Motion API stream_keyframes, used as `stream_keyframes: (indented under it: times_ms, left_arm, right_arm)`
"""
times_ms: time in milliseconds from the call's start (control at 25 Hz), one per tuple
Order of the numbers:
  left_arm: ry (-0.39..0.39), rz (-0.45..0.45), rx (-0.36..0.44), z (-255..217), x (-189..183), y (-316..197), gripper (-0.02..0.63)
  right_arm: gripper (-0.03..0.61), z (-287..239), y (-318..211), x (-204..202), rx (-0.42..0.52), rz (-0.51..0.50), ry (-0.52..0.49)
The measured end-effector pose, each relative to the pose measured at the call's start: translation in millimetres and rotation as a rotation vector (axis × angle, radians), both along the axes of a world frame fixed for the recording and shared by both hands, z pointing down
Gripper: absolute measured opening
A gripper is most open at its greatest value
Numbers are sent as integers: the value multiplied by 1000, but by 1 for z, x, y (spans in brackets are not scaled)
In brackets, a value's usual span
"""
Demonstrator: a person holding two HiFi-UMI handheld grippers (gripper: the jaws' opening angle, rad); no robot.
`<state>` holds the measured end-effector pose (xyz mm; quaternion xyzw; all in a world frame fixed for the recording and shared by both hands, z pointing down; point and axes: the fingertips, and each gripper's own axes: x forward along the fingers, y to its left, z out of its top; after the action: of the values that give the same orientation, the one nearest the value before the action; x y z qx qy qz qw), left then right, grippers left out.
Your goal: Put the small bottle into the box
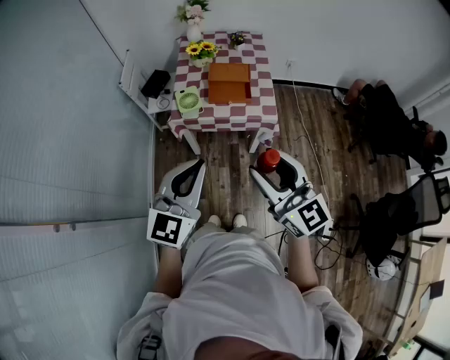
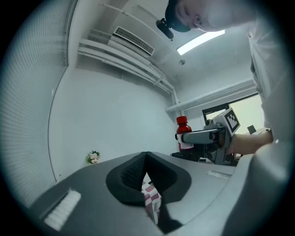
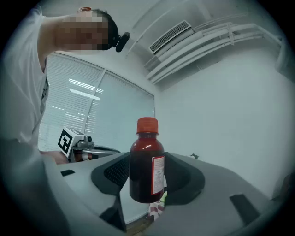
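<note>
The small bottle (image 1: 268,160) of dark red liquid with a red cap stands upright between the jaws of my right gripper (image 1: 271,167), which is shut on it at waist height above the wooden floor. In the right gripper view the bottle (image 3: 146,161) fills the gap of the right gripper (image 3: 147,157). My left gripper (image 1: 187,180) hangs beside it, shut and empty, its tips meeting in the left gripper view (image 2: 146,156), where the bottle (image 2: 183,133) shows too. The orange box (image 1: 229,83) lies open on the checked table (image 1: 259,105) ahead, well apart from both grippers.
On the table stand a green fan (image 1: 188,103), sunflowers (image 1: 201,50), a vase of flowers (image 1: 194,21) and a small plant (image 1: 238,39). A white shelf with a black device (image 1: 155,83) is at its left. Black chairs (image 1: 401,211) and floor cables (image 1: 318,247) are at the right.
</note>
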<state>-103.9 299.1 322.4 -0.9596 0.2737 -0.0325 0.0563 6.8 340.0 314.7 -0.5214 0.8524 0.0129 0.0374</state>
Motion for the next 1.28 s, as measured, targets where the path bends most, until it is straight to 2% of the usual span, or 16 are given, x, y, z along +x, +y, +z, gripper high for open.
stream_keyframes:
  times_ms: [360,840,1080,1280]
  left_arm:
    - [2,-25,13,6,-8,8,-6]
    - [-6,-48,-7,27,16,19,-5]
    - [-39,-56,-28,41,31,9,-5]
    - [-37,-65,-39,51,43,-28,-5]
  right_arm:
    - [221,-3,10,-6,39,-45,-56]
    - [221,16,19,32,38,-32,-74]
    - [221,28,4,46,9,-53,-89]
    - [221,35,-30,62,0,-57,-83]
